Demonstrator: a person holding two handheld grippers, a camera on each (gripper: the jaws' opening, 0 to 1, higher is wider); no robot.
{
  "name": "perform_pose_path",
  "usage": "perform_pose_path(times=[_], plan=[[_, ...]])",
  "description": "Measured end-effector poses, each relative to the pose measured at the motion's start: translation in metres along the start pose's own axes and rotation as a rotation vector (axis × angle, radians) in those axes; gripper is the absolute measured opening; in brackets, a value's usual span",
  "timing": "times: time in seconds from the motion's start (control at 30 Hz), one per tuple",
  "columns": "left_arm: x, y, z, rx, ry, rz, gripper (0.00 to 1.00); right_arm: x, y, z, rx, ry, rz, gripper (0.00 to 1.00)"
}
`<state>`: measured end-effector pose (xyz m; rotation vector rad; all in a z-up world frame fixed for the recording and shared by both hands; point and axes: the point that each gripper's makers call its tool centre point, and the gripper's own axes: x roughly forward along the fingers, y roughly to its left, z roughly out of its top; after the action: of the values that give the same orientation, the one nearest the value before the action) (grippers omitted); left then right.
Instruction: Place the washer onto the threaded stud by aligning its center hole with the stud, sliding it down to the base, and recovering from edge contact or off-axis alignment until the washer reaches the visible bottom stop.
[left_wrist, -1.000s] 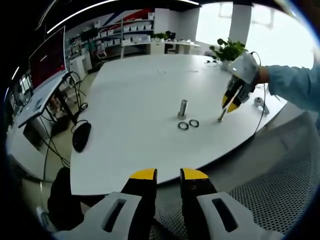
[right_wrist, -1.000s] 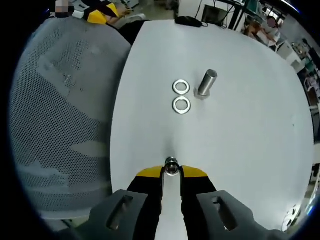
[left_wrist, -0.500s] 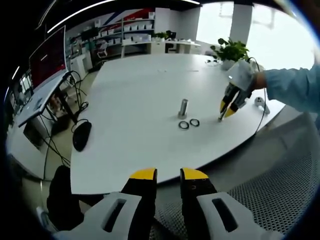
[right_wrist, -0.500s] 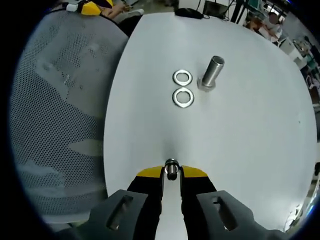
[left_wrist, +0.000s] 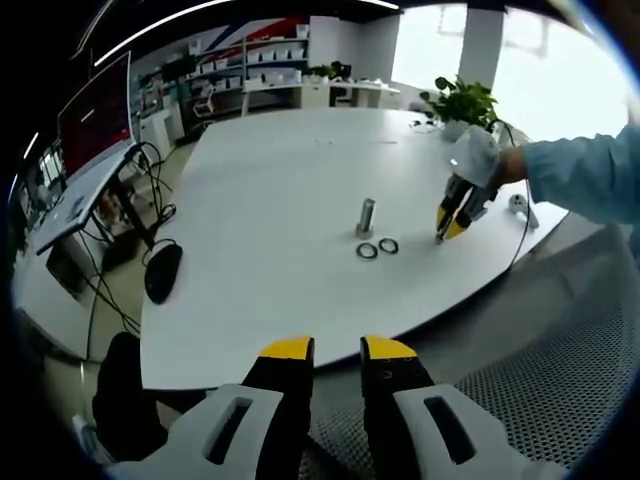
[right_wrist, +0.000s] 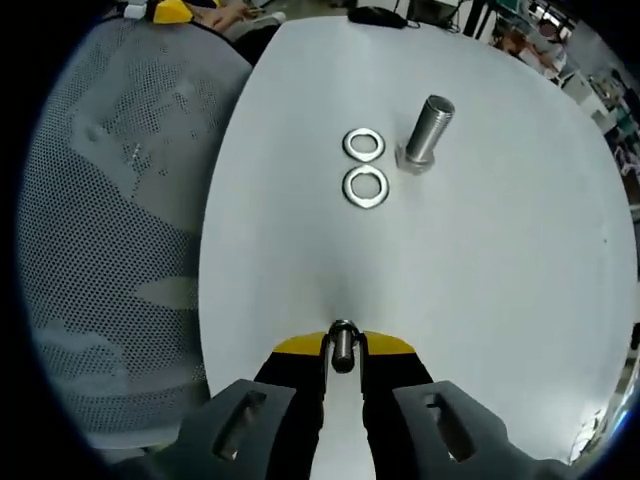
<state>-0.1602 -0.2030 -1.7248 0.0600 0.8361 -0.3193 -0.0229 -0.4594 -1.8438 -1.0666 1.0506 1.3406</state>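
Observation:
A steel threaded stud (left_wrist: 366, 217) (right_wrist: 428, 130) stands upright on its hex base on the white table (left_wrist: 280, 200) (right_wrist: 480, 280). Two flat washers (left_wrist: 367, 251) (right_wrist: 364, 145) lie side by side just in front of it; the second washer (left_wrist: 388, 245) (right_wrist: 365, 187) is the one nearer my right gripper. My right gripper (right_wrist: 343, 345) (left_wrist: 447, 222) hovers low over the table, short of the washers, shut on a small metal bolt (right_wrist: 343, 343) that pokes out past its tips. My left gripper (left_wrist: 337, 350) stays off the table's near edge, jaws a narrow gap apart with nothing between them.
A black mouse (left_wrist: 163, 272) with cables lies at the table's left edge. A potted plant (left_wrist: 458, 100) and a small metal part (left_wrist: 518, 205) sit near the far right. A grey mesh chair (right_wrist: 110, 250) is beside the table. A person's blue sleeve (left_wrist: 585, 180) reaches in.
My right gripper has crept a little closer to the washers and the stud, bolt still held. The left gripper has stayed put.

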Motion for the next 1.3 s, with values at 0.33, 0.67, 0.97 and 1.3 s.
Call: perform_pose_path(times=[0.33,0.67,0.97,1.3], plan=[[0.001,-0.001,0.0,0.004,-0.002,-0.006,0.16,-0.008,-0.003,0.001,-0.002,0.004,-0.037,0.29],[0.0,-0.002,0.002,0.01,-0.011,-0.014,0.15,-0.06,0.005,0.045,0.145,-0.255,-0.006,0.34],[0.001,-0.004,0.002,0.022,-0.008,-0.024,0.15,-0.133,0.027,0.075,0.266,-0.532,0.006,0.33],[0.0,-0.011,0.0,0.07,-0.001,-0.059,0.13,-0.19,0.058,0.072,0.476,-0.791,-0.047,0.3]])
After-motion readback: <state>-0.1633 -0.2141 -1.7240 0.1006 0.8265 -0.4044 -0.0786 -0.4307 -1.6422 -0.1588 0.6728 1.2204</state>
